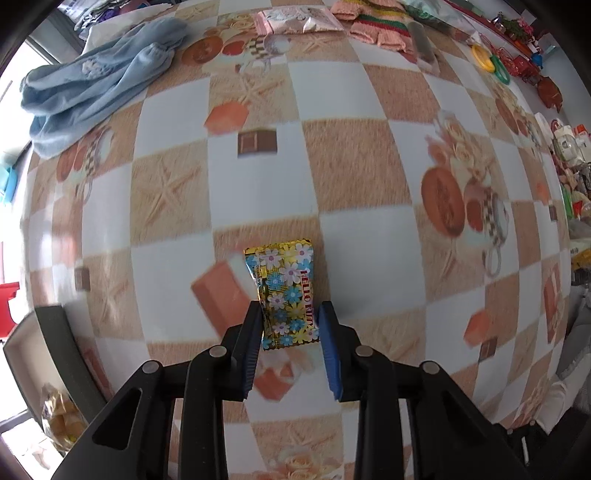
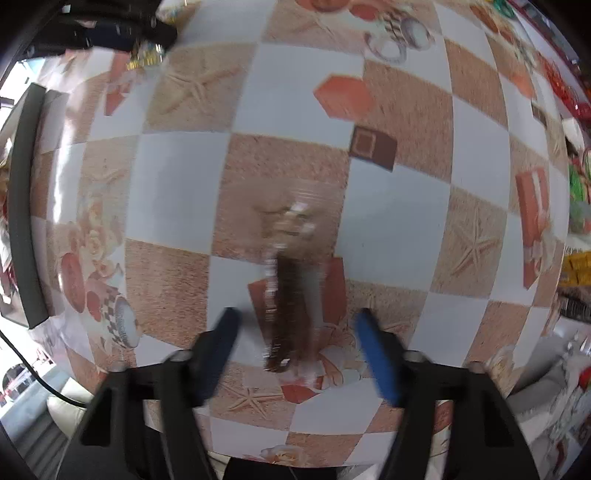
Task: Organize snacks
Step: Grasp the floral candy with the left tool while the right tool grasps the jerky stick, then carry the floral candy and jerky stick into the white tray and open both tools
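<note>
The left tongs (image 1: 290, 325) pinch the lower half of a flowered Hello Kitty candy packet (image 1: 286, 295), pads pressed on both sides; the packet looks crumpled at the waist, so the slick foil might slide out as it is lifted. The right tongs (image 2: 295, 332) stand spread around a brown snack in clear wrapping (image 2: 290, 295), pads apart from it. That view is smeared with blur, and a closing grip could catch only loose film and drop the snack. Both snacks are over a table (image 1: 351, 166) covered in a glossy checked cloth printed with starfish and cups. Far beyond the candy packet lie a blue garment (image 1: 99, 85), a pink packet (image 1: 299, 20) and knitted pieces (image 1: 380, 26); shelves of clutter stand to its right.
</note>
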{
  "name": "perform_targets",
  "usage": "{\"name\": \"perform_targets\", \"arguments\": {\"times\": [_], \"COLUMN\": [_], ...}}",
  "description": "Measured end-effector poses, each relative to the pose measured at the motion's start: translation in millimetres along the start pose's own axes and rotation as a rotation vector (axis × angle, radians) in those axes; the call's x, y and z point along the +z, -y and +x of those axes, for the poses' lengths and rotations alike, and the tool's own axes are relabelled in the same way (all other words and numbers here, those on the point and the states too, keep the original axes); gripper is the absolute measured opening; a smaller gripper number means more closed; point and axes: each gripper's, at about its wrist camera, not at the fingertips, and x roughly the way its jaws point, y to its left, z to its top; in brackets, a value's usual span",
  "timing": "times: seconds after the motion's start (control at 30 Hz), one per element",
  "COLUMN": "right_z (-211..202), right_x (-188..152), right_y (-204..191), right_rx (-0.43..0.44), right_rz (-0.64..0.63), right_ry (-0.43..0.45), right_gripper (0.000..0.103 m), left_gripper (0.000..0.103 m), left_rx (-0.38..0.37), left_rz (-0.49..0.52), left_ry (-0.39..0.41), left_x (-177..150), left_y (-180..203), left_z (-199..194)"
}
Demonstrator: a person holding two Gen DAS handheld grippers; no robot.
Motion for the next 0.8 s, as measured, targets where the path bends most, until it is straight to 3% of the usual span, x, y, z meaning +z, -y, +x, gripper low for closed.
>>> {"name": "perform_targets", "arguments": {"times": [0.03, 0.57, 0.8], "right_z": [-2.0, -1.9, 1.1], "right_x": [-0.2, -19.0, -27.6], "right_y": [-1.6, -5.2, -6.7], "right_rx": [-0.002, 0.005, -0.007], "right_rz": [-0.008, -0.030, -0.040], "right_ry": [0.008, 0.008, -0.007], "right_gripper": [0.046, 0.046, 0.046], "left_gripper": [0.033, 0.033, 0.033], "left_rx": [-0.001, -0.007, 0.005], "left_rz": [0.001, 0.050, 0.070], "left_ry": [-0.002, -0.055, -0.062], "left_x": [-5.9, -171.6, -198.2], "left_y": [-1.8, -12.1, -12.7], "left_z": [0.9, 1.7, 2.4]}}
